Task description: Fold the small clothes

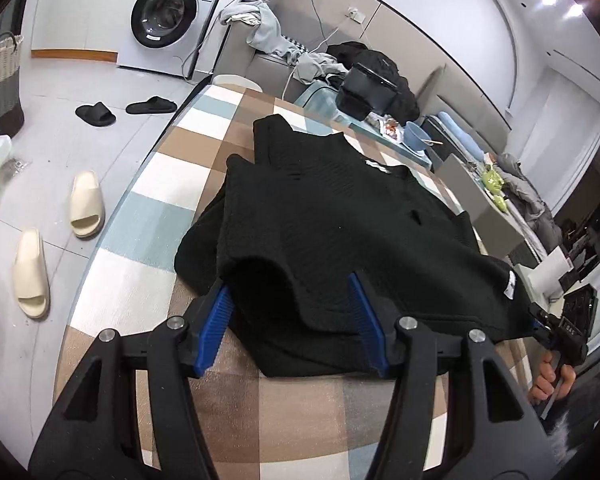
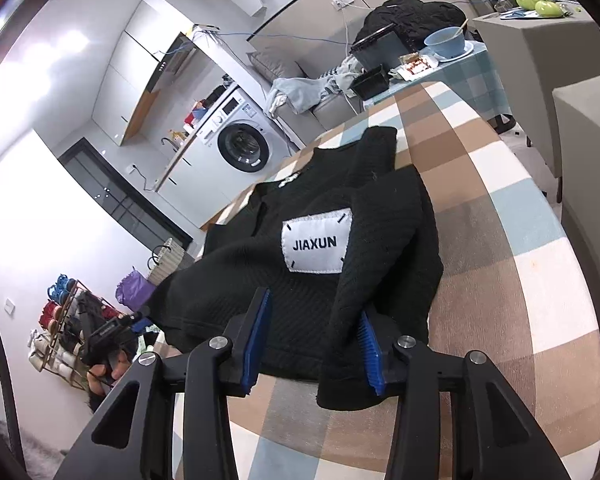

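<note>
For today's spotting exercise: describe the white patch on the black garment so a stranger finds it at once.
Start at the checked tablecloth; the black garment lies on it. On top sits the white patch, stitched at its corners. Unlike the smaller white label near the collar, it reads JIAXUN.

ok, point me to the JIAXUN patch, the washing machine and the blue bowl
JIAXUN patch (image 2: 316, 242): right wrist view, centre of the white label, on the lettering.
washing machine (image 1: 165, 14): left wrist view, on the round door glass.
blue bowl (image 2: 444, 42): right wrist view, on the outer wall below the rim.

The left gripper (image 1: 290, 320) stands open around the black garment's (image 1: 340, 232) near fold on the checked tabletop (image 1: 140, 280); cream slippers (image 1: 56, 240) at nine o'clock.
</note>
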`<state>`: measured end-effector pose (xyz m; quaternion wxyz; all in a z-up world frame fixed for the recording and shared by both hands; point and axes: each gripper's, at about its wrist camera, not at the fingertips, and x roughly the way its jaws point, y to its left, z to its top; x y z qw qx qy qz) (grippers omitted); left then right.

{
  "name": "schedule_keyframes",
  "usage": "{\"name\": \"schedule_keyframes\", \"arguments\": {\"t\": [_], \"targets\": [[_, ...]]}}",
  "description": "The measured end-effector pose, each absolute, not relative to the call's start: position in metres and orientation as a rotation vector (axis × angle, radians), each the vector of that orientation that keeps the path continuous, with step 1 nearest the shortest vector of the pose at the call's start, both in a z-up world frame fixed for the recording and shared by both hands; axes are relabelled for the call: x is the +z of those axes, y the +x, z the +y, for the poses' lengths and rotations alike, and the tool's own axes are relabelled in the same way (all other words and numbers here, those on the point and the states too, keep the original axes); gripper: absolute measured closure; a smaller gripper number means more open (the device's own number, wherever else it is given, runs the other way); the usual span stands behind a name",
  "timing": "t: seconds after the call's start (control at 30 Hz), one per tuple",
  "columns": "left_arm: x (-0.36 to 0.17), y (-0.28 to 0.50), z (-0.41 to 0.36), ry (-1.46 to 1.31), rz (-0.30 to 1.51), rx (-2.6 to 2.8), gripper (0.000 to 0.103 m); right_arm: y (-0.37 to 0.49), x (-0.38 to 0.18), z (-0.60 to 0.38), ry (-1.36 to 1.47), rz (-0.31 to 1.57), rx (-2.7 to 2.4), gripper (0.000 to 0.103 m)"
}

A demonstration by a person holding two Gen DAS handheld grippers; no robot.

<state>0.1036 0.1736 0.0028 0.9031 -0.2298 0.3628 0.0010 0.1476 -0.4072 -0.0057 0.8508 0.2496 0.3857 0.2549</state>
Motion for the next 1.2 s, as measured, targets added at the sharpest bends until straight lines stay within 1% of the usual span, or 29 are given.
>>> {"name": "schedule_keyframes", "arguments": {"t": [0.33, 0.4, 0.47, 0.5, 0.53, 0.6, 0.7, 0.73, 0.77, 0.8, 0.83, 0.87, 0.97, 1.07, 1.2], "targets": [[-0.01, 0.113, 0.192, -0.611, 0.759, 0.034, 0.05, 0.141, -0.009, -0.406, 0.53, 0.84, 0.534, 0.06], [-0.012, 0.116, 0.197, -0.634, 0.75, 0.041, 0.06, 0.139, -0.01, -0.405, 0.525, 0.853, 0.543, 0.058], [-0.013, 0.119, 0.201, -0.663, 0.747, 0.038, 0.064, 0.135, -0.009, -0.404, 0.514, 0.852, 0.546, 0.055], [-0.014, 0.121, 0.202, -0.666, 0.752, 0.039, 0.07, 0.133, -0.01, -0.404, 0.505, 0.852, 0.547, 0.055], [-0.015, 0.123, 0.204, -0.67, 0.761, 0.048, 0.073, 0.133, -0.01, -0.403, 0.502, 0.857, 0.551, 0.054], [-0.017, 0.127, 0.206, -0.68, 0.765, 0.061, 0.083, 0.133, -0.012, -0.399, 0.485, 0.883, 0.566, 0.05], [-0.019, 0.127, 0.211, -0.695, 0.754, 0.079, 0.095, 0.133, -0.014, -0.391, 0.401, 0.897, 0.53, 0.05], [-0.019, 0.127, 0.212, -0.703, 0.745, 0.079, 0.097, 0.133, -0.015, -0.389, 0.394, 0.901, 0.526, 0.051], [-0.018, 0.126, 0.213, -0.708, 0.736, 0.079, 0.097, 0.133, -0.016, -0.389, 0.394, 0.899, 0.523, 0.064], [-0.018, 0.126, 0.212, -0.708, 0.732, 0.08, 0.098, 0.134, -0.016, -0.388, 0.393, 0.897, 0.517, 0.074], [-0.016, 0.125, 0.212, -0.704, 0.726, 0.079, 0.099, 0.136, -0.017, -0.387, 0.389, 0.903, 0.502, 0.088], [-0.015, 0.125, 0.212, -0.699, 0.72, 0.078, 0.1, 0.138, -0.017, -0.387, 0.384, 0.906, 0.486, 0.093], [-0.007, 0.126, 0.212, -0.693, 0.702, 0.069, 0.1, 0.144, -0.011, -0.387, 0.405, 0.881, 0.484, 0.096], [0.005, 0.13, 0.212, -0.686, 0.682, 0.06, 0.101, 0.153, 0.004, -0.388, 0.443, 0.843, 0.484, 0.096], [0.026, 0.148, 0.22, -0.689, 0.653, 0.049, 0.101, 0.186, 0.028, -0.396, 0.53, 0.771, 0.448, 0.096]]}}
